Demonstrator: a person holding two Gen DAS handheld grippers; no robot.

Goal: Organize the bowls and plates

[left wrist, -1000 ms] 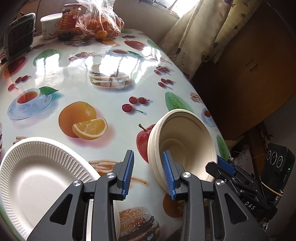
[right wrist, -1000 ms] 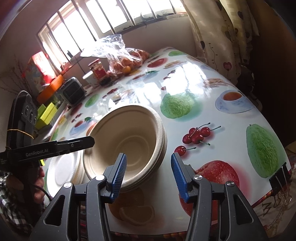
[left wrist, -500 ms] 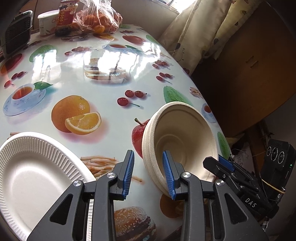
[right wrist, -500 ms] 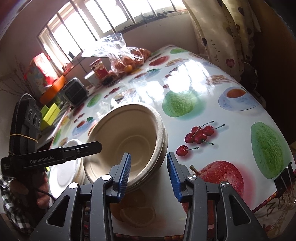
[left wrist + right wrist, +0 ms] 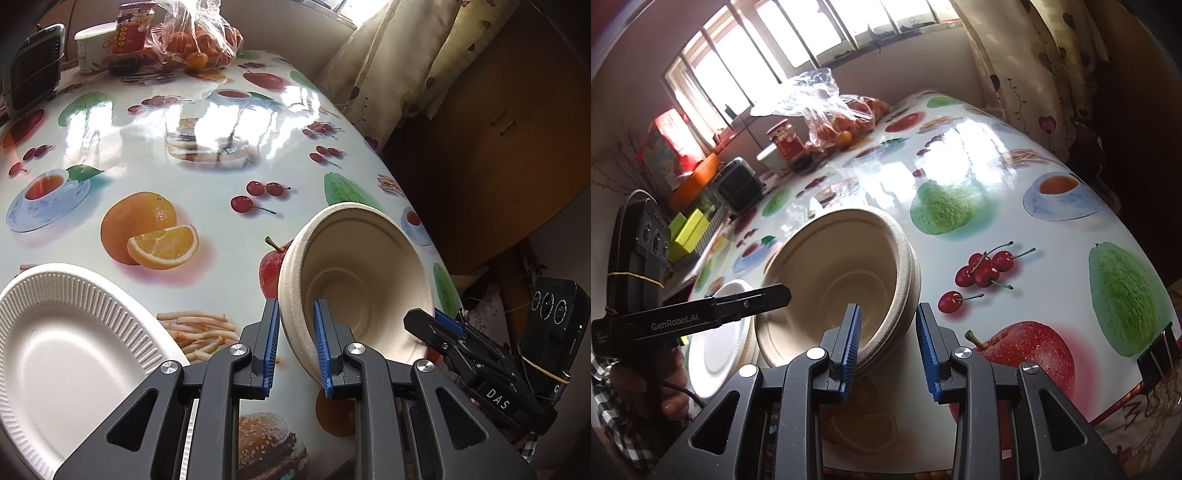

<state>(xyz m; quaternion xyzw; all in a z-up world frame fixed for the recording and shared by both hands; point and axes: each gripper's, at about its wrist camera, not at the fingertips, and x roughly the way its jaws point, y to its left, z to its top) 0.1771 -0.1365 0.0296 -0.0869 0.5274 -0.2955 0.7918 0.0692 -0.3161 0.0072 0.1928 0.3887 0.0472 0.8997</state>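
A stack of beige pulp bowls [image 5: 362, 266] stands tilted on its edge near the table's right edge, its opening facing me. My left gripper [image 5: 295, 343] straddles the near-left rim, one pad inside and one outside, jaws closing and touching the rim. In the right wrist view the same bowl stack [image 5: 834, 280] has my right gripper [image 5: 888, 345] around its right rim. Those jaws are closing, with a sliver of table still showing before the outer pad. A white ribbed foam plate [image 5: 66, 350] lies flat to the left, also visible as the plate [image 5: 716, 343].
The fruit-print tablecloth [image 5: 221, 155] covers the table. At the far end are a bag of oranges [image 5: 195, 40], a red jar [image 5: 129, 33], a white tub [image 5: 92, 48] and a black device [image 5: 33, 70]. A curtain [image 5: 406, 55] hangs at the right. A binder clip [image 5: 1160, 354] grips the cloth edge.
Both pairs of jaws have narrowed around the bowl stack's rim. The stack has stayed tilted in about the same place. The plate has not moved.
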